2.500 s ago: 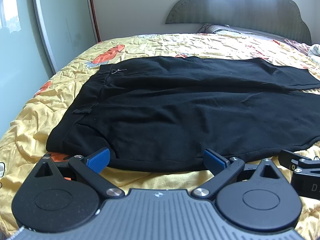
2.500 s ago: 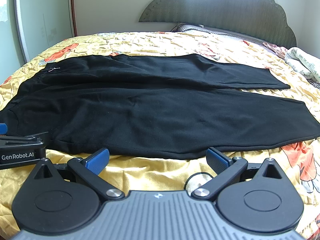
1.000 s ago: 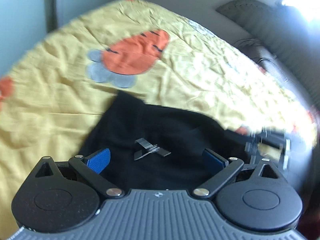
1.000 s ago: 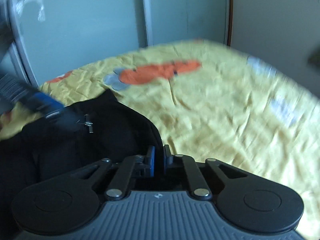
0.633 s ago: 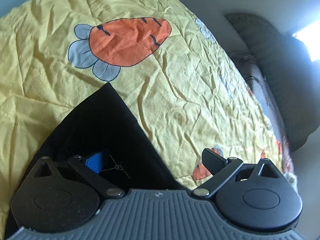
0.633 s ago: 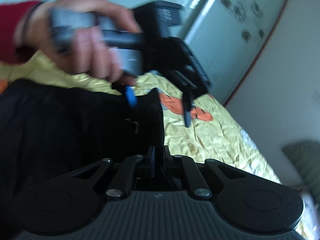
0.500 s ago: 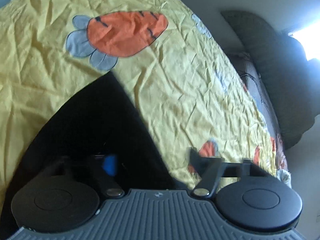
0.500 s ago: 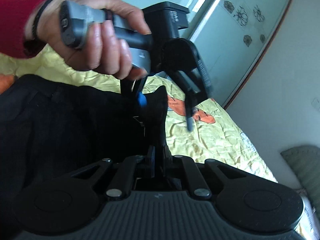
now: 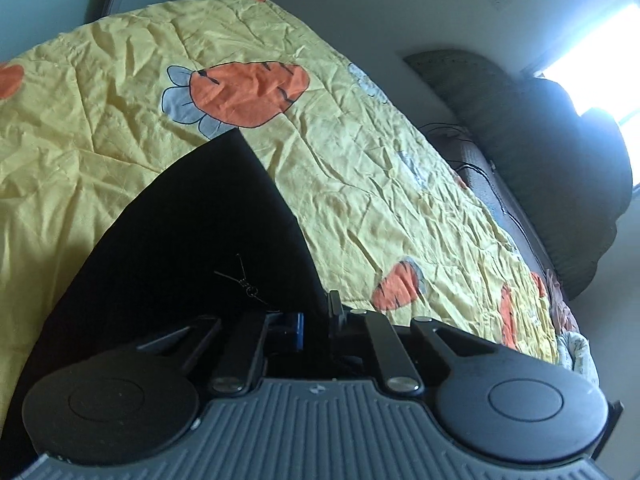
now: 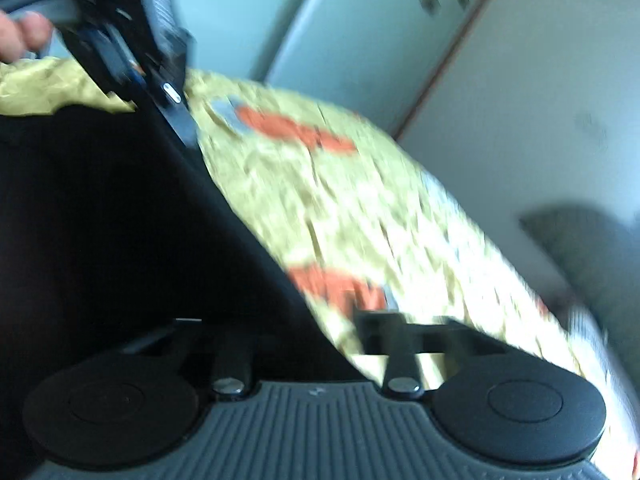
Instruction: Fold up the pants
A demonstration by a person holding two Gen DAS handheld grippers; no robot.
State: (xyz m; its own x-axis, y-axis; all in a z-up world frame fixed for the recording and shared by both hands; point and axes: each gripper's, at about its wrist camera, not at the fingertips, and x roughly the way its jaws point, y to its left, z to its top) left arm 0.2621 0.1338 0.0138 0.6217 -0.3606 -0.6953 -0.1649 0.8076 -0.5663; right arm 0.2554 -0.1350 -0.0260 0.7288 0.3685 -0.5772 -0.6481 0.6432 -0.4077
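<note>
Your left gripper (image 9: 314, 326) jaws and right gripper (image 10: 280, 344) jaws are both clamping the pants (image 9: 192, 240); they're looking soft, limp and light, so keep gripping along the edge.

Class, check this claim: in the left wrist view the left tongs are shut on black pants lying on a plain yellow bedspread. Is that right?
Not quite. The left wrist view shows the bedspread is not plain: it is yellow with orange carrot prints. The rest holds: the left tongs are shut on the black pants.
</note>
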